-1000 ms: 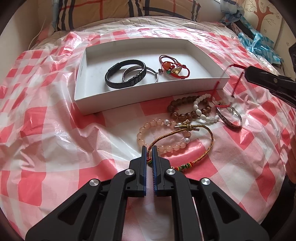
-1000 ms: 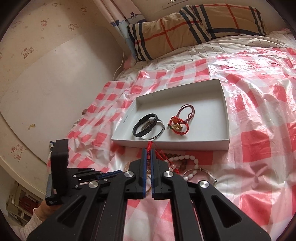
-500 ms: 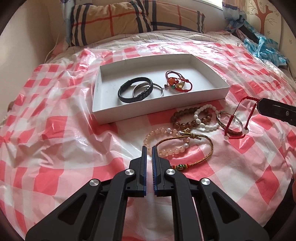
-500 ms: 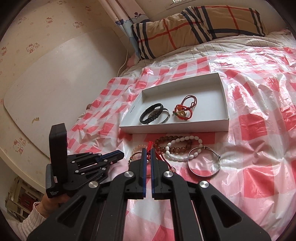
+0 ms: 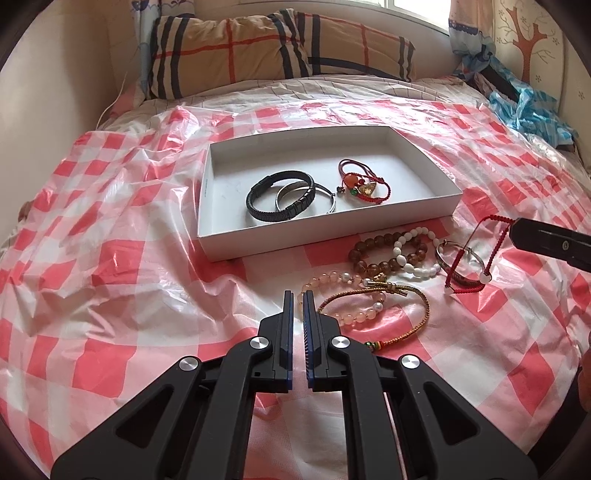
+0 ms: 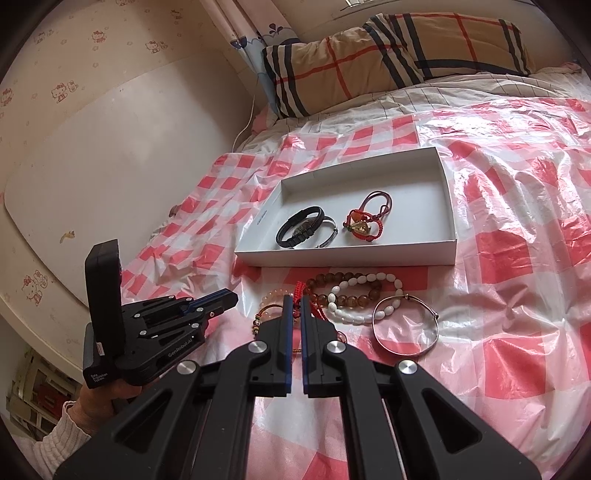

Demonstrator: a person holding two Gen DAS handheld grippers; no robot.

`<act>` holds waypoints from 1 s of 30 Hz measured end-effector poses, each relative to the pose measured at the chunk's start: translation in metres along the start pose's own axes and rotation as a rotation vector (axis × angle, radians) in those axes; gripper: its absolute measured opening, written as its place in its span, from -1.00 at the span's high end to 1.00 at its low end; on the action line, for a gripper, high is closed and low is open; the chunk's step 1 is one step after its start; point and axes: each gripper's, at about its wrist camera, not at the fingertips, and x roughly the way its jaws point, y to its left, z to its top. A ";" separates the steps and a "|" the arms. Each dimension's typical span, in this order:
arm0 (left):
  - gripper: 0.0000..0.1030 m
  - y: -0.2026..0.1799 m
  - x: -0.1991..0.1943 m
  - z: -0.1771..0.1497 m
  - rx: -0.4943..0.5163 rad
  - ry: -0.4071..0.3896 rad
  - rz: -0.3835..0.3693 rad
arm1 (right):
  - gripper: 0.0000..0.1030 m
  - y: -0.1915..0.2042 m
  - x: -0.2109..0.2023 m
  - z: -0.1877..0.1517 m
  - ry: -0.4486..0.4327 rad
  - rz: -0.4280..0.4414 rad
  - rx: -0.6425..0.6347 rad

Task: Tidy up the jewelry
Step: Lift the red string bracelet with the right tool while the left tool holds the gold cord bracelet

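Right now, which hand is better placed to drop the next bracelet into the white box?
The right. Its gripper is already shut on the red cord bracelet, lifted beside the white cardboard box. The left gripper is shut on nothing, above the pink bead bracelet.

Bed: I see a plaid pillow (image 5: 280, 44) at its head
Wall (image 6: 74, 74): cartoon-cat paper
Window (image 5: 417, 11): daylight, curtain (image 5: 469, 33) beside it

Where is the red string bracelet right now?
In the left wrist view, the red string bracelet hangs from the right gripper, above the silver bangle.
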 end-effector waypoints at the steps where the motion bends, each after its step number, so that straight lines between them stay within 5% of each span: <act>1: 0.91 0.001 0.001 0.000 -0.007 0.002 -0.007 | 0.92 -0.001 0.000 0.000 -0.001 -0.001 0.002; 6: 0.88 0.001 0.010 -0.002 -0.013 0.042 -0.049 | 0.92 -0.004 -0.002 0.002 -0.004 0.004 0.012; 9: 0.43 -0.006 0.017 -0.002 0.007 0.055 -0.039 | 0.92 -0.004 -0.002 0.002 -0.003 0.007 0.008; 13: 0.36 -0.016 0.020 -0.006 0.048 0.076 -0.044 | 0.92 -0.003 -0.002 0.003 -0.002 0.011 0.006; 20: 1.00 -0.018 0.025 -0.012 0.049 0.145 -0.098 | 0.91 -0.005 -0.004 0.004 -0.011 0.014 0.014; 27: 1.00 -0.006 -0.003 -0.002 -0.023 0.005 -0.167 | 0.91 -0.004 -0.004 0.005 -0.017 0.020 0.012; 30: 1.00 -0.006 -0.004 0.000 -0.023 -0.007 -0.141 | 0.91 -0.002 -0.004 0.004 -0.019 0.021 0.009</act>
